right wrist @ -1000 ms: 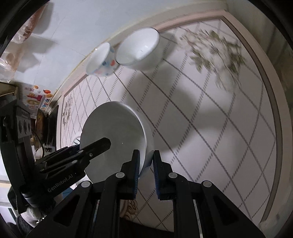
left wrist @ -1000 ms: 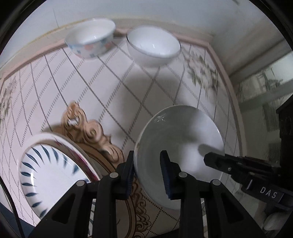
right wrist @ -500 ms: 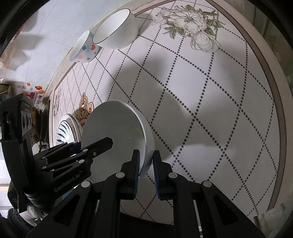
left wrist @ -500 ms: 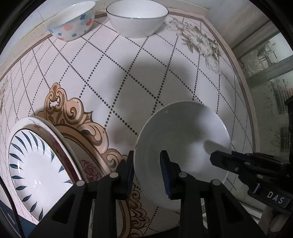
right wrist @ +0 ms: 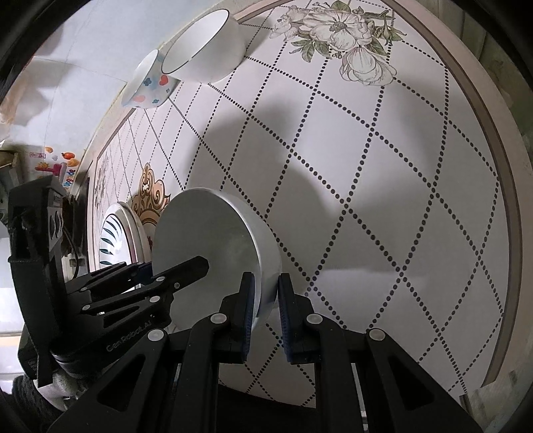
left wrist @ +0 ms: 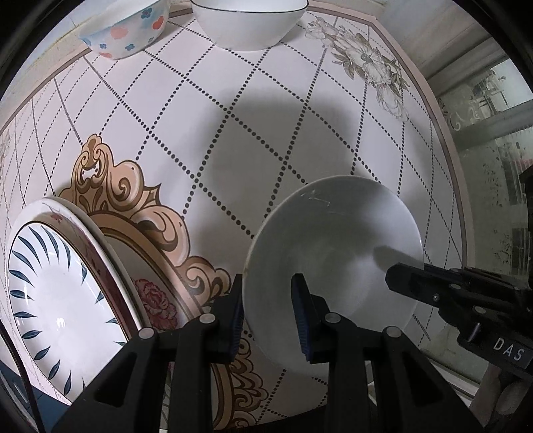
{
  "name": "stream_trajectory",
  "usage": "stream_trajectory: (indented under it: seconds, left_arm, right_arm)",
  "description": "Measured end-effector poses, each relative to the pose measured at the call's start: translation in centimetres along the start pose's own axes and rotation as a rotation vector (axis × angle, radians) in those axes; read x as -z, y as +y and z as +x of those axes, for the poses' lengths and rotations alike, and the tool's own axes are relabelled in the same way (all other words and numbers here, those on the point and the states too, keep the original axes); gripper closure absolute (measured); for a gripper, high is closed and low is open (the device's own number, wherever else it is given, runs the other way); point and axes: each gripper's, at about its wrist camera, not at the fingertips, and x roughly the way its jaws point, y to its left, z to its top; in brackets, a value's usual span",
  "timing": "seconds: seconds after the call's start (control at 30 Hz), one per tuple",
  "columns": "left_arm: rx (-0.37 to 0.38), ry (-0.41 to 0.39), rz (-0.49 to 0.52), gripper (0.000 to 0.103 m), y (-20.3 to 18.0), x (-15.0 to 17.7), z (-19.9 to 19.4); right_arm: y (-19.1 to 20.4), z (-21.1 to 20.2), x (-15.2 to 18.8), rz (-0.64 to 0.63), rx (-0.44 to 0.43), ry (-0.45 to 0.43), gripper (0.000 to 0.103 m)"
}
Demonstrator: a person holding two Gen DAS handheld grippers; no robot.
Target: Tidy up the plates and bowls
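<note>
A plain white bowl (left wrist: pixel 333 253) hangs above the patterned table, gripped on opposite rims by both grippers. My left gripper (left wrist: pixel 268 313) is shut on its near-left rim. My right gripper (right wrist: pixel 265 296) is shut on the other rim, and the bowl (right wrist: pixel 213 246) shows there edge-on. A stack of plates, the top one with blue leaf marks (left wrist: pixel 50 293), lies at the left, also in the right wrist view (right wrist: pixel 115 239). A flower-print bowl (left wrist: pixel 123 30) and a white bowl with a dark rim (left wrist: pixel 250 23) stand at the far edge.
The table (left wrist: pixel 233 133) has a dotted diamond pattern, a tan scroll ornament (left wrist: pixel 126 193) by the plates and a printed flower (right wrist: pixel 346 43) at the far right corner. A wall runs behind the two bowls. The table's right edge (right wrist: pixel 499 166) borders a window side.
Both grippers have moved down and toward the table with the white bowl held between them. The far bowls have drifted to the top of both views. The grips are unchanged.
</note>
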Motion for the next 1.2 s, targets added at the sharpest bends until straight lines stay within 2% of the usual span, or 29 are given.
stream_trajectory:
  seconds: [0.33, 0.43, 0.5, 0.53, 0.57, 0.6, 0.67, 0.8, 0.9, 1.07, 1.2]
  left_arm:
    - [0.014, 0.034, -0.017, 0.079, 1.7, 0.7, -1.5]
    - [0.037, 0.005, -0.027, 0.078, 1.8, 1.0, -3.7]
    - [0.010, -0.046, -0.039, 0.078, 1.8, 0.7, -5.5]
    - [0.006, -0.072, -0.045, 0.078, 1.7, 0.4, -6.4]
    - [0.003, -0.095, -0.049, 0.077, 1.6, 0.0, -7.1]
    - [-0.007, -0.123, -0.056, 0.070, 1.5, -0.9, -7.9]
    - [-0.003, -0.161, -0.072, 0.066, 1.8, -2.7, -8.7]
    - [0.027, -0.190, -0.160, 0.066, 4.0, -8.6, -8.4]
    - [-0.012, -0.195, -0.199, 0.066, 5.7, -12.7, -7.1]
    - [0.000, -0.161, -0.255, 0.066, 7.9, -17.3, -4.9]
    - [0.020, -0.142, -0.280, 0.066, 8.8, -19.0, -4.0]
  right_arm:
    - [-0.4, 0.1, -0.5, 0.033, -0.028, 0.055, 0.085]
    - [-0.7, -0.9, -0.6, 0.041, -0.029, 0.064, 0.085]
    - [-0.9, -1.9, -1.2, 0.053, -0.036, 0.062, 0.084]
    - [-0.9, -2.4, -1.6, 0.057, -0.042, 0.058, 0.082]
    - [-1.0, -2.9, -2.1, 0.063, -0.049, 0.050, 0.074]
    - [-1.1, -3.4, -2.8, 0.071, -0.058, 0.033, 0.063]
    - [-1.2, -4.3, -4.4, 0.079, -0.071, -0.001, 0.056]
    - [-0.2, -5.3, -9.9, 0.059, -0.081, -0.089, 0.056]
    - [1.0, -5.1, -14.5, 0.030, -0.065, -0.135, 0.056]
    - [2.8, -2.9, -20.9, 0.014, -0.028, -0.141, 0.056]
    - [3.9, -1.2, -24.1, 0.017, -0.026, -0.115, 0.056]
